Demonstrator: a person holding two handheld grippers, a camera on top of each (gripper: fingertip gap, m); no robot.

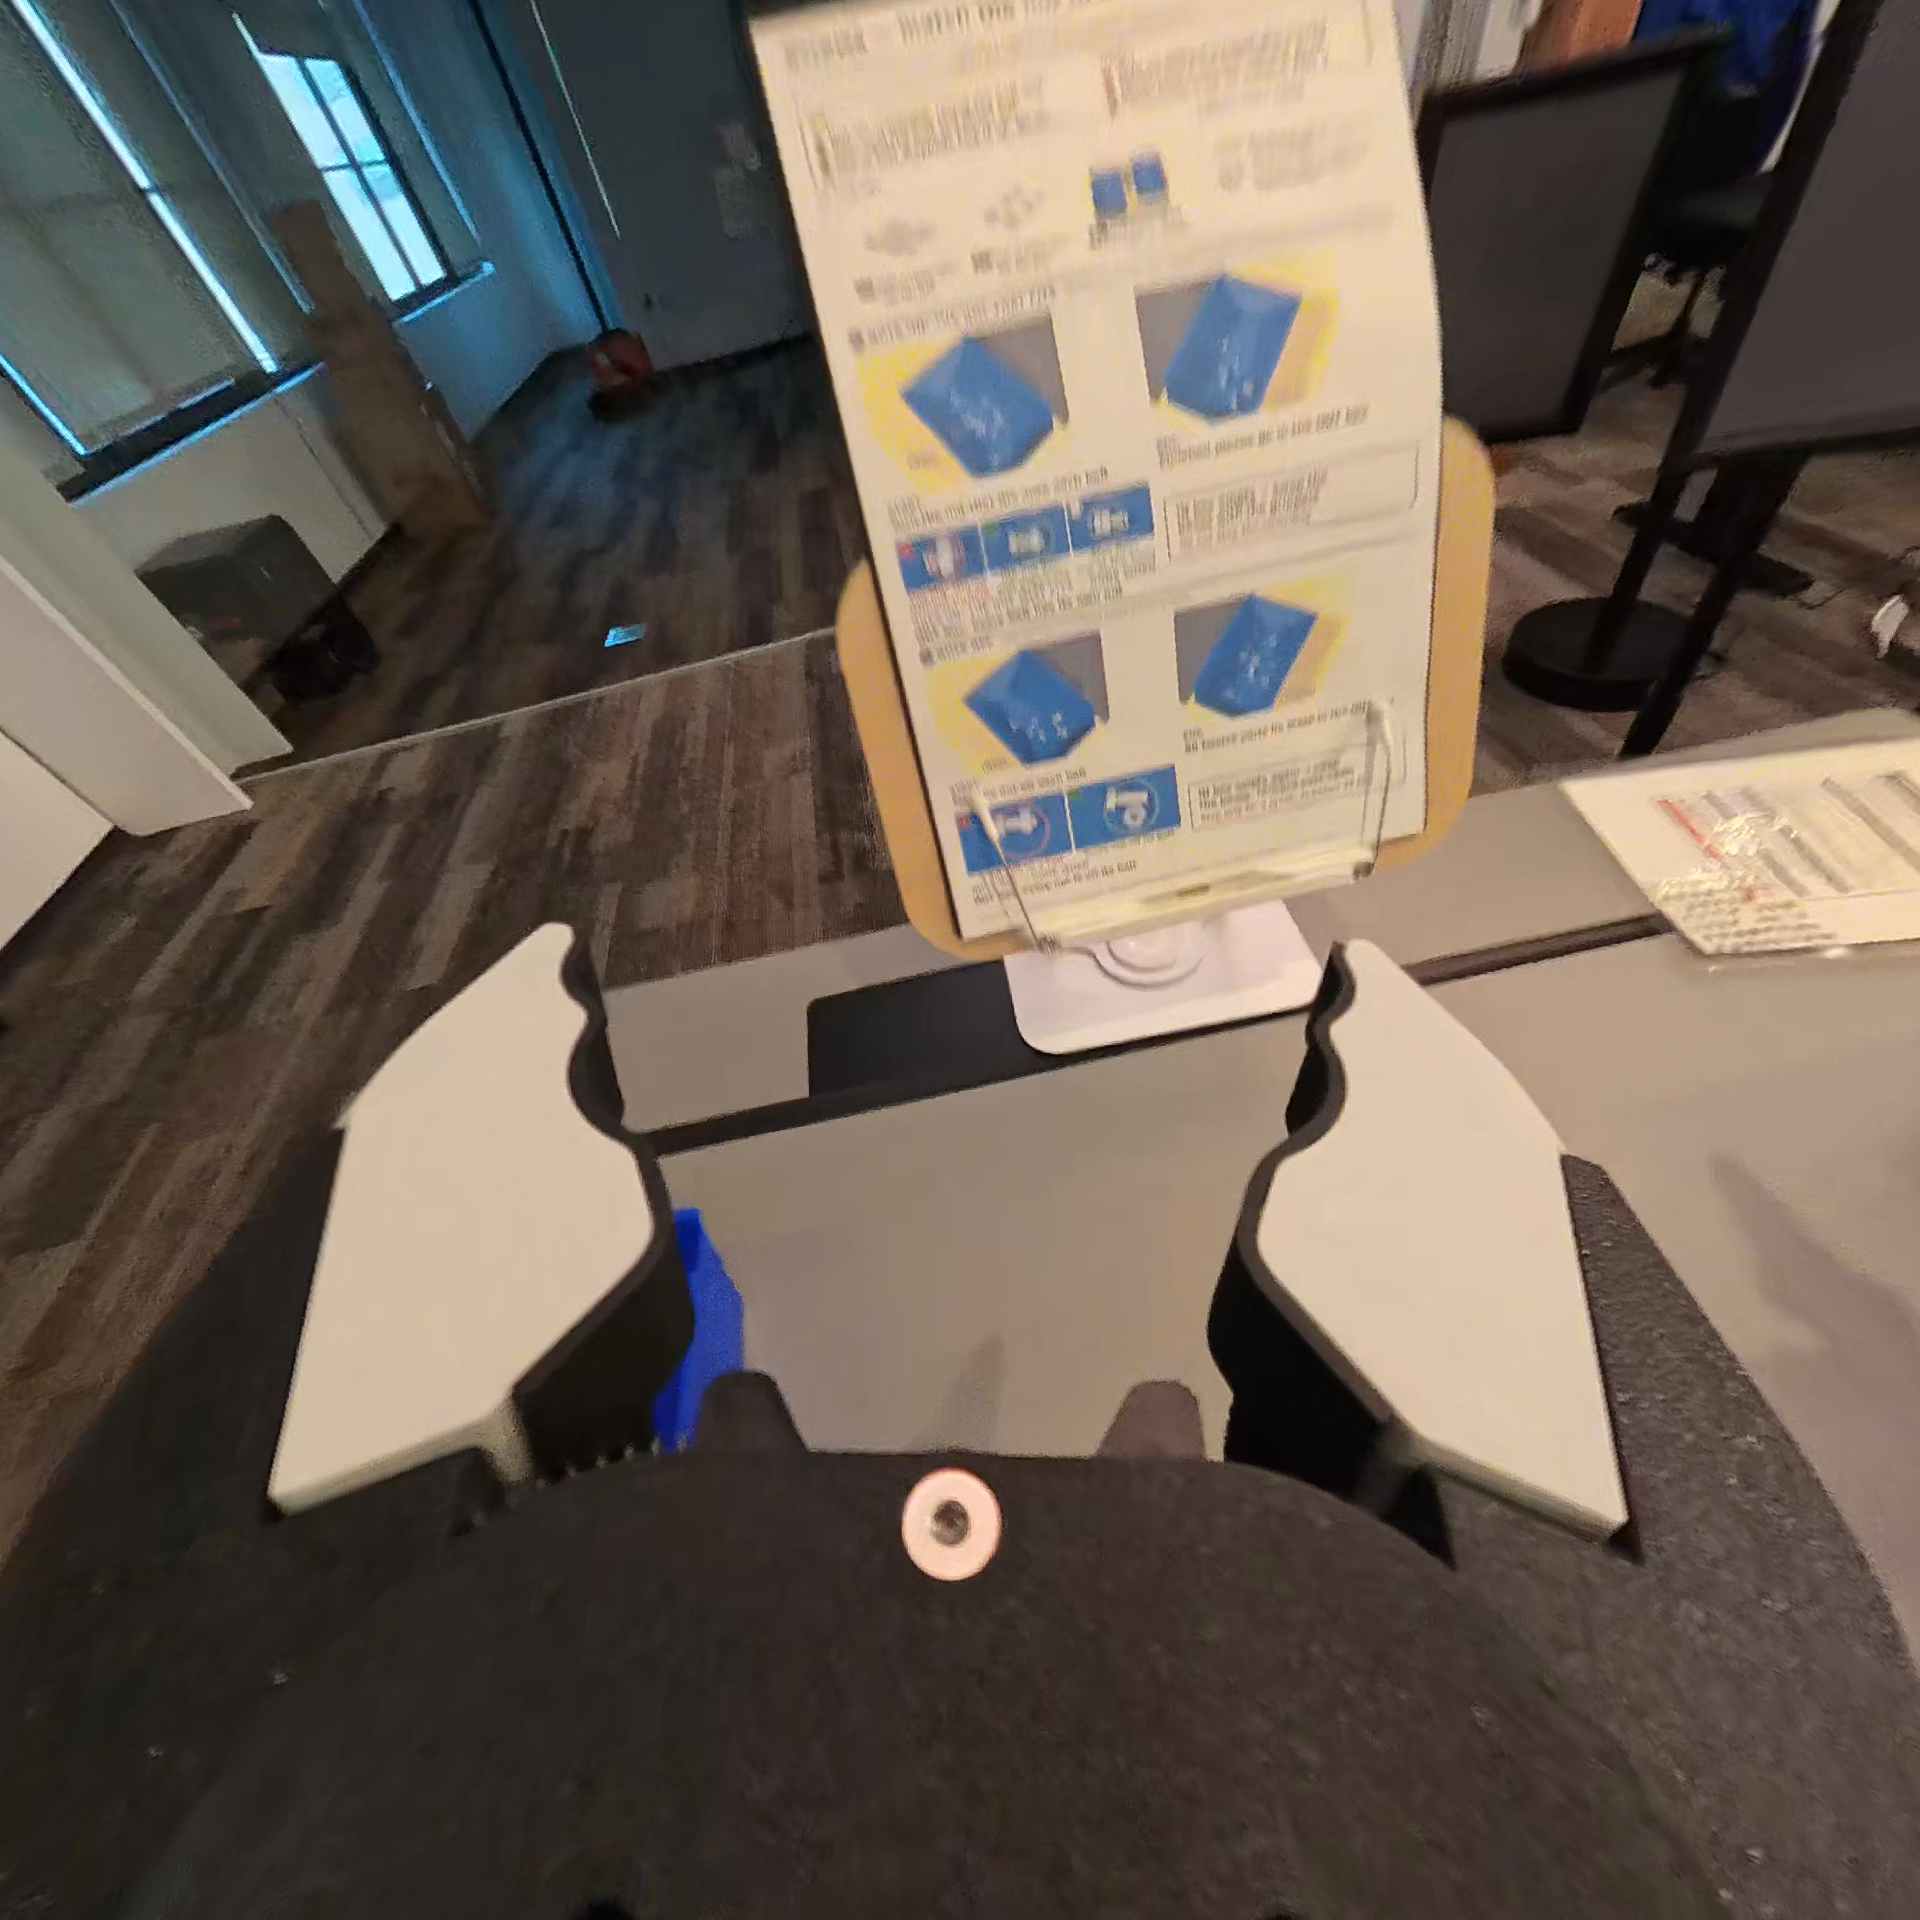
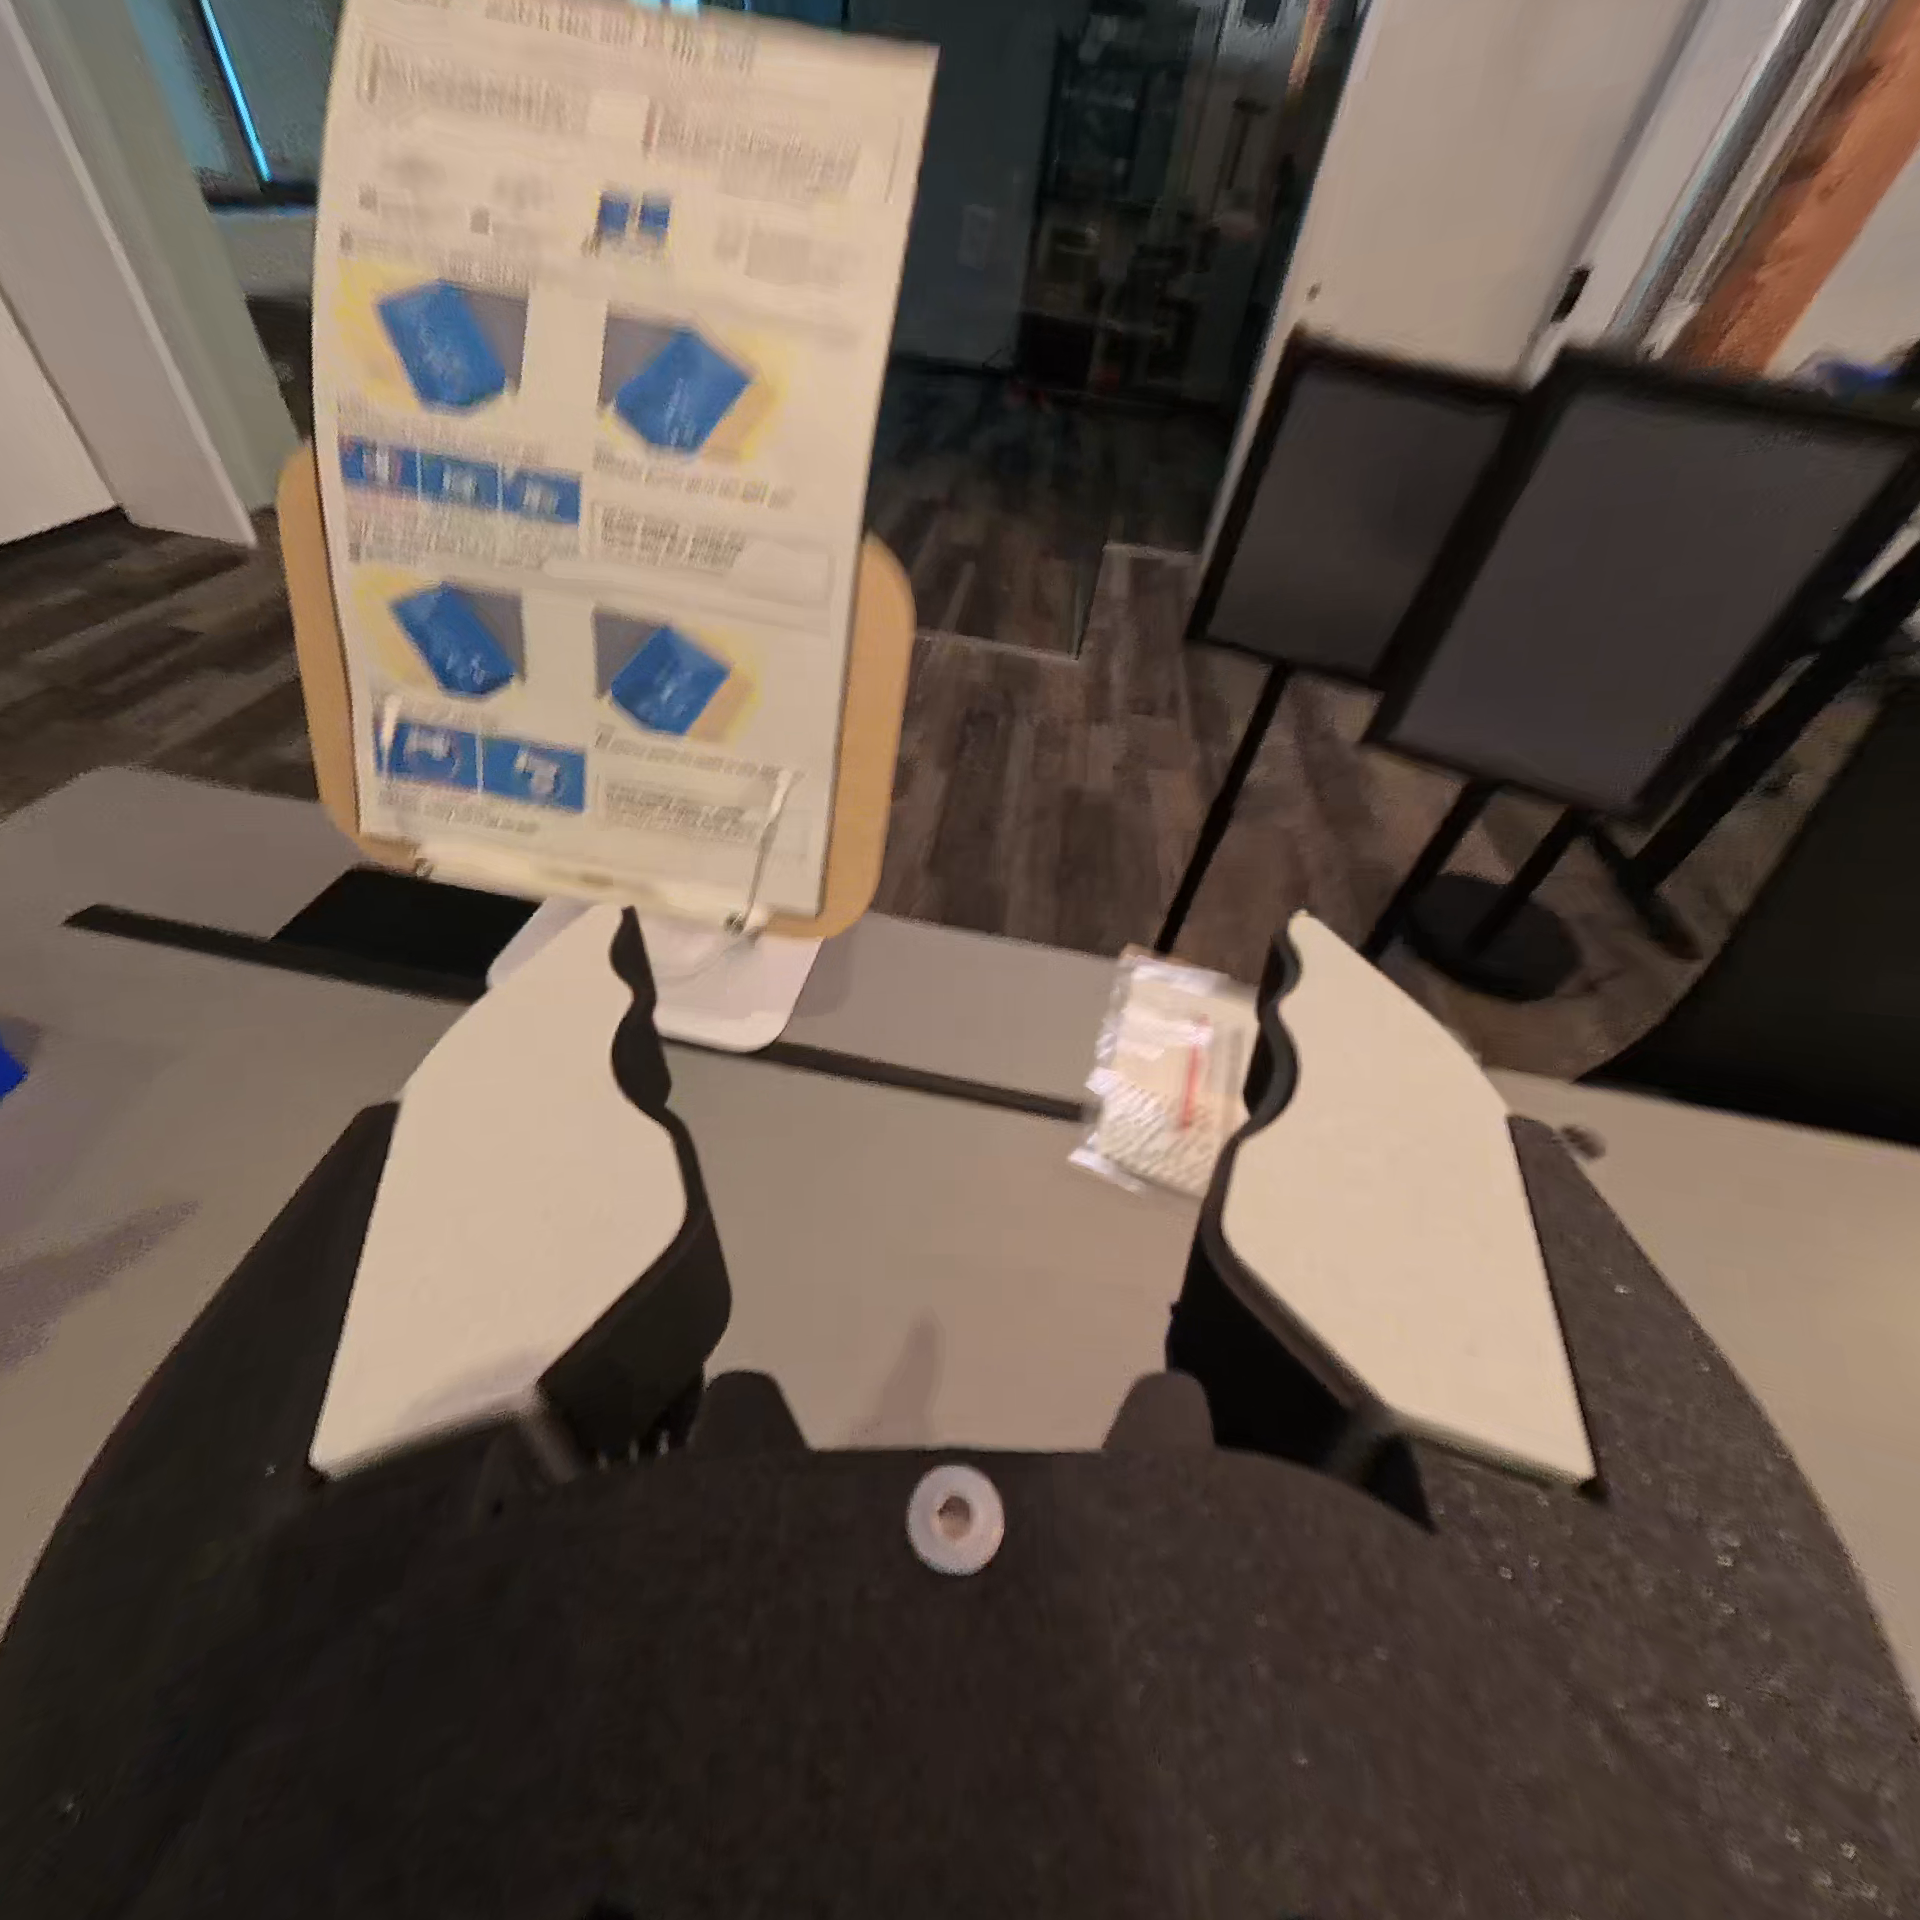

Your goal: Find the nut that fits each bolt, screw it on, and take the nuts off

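Note:
No bolt or nut shows clearly in either view. My left gripper [image 1: 961,997] is open and empty above the grey table [image 1: 935,1226]. A bit of something blue [image 1: 707,1320] peeks out behind its left finger. My right gripper [image 2: 956,956] is also open and empty above the same table [image 2: 935,1226]. A clear plastic bag with small white parts [image 2: 1164,1081] lies on the table just left of the right finger. A blue edge [image 2: 10,1060] shows at the far left of the right wrist view. Both views are blurred.
A printed instruction sheet on a tan board with a white stand [image 1: 1122,499] stands at the table's far edge; it also shows in the right wrist view [image 2: 603,468]. A white sheet with a plastic bag [image 1: 1787,852] lies at the right. Black sign stands [image 2: 1558,582] stand on the wood floor beyond.

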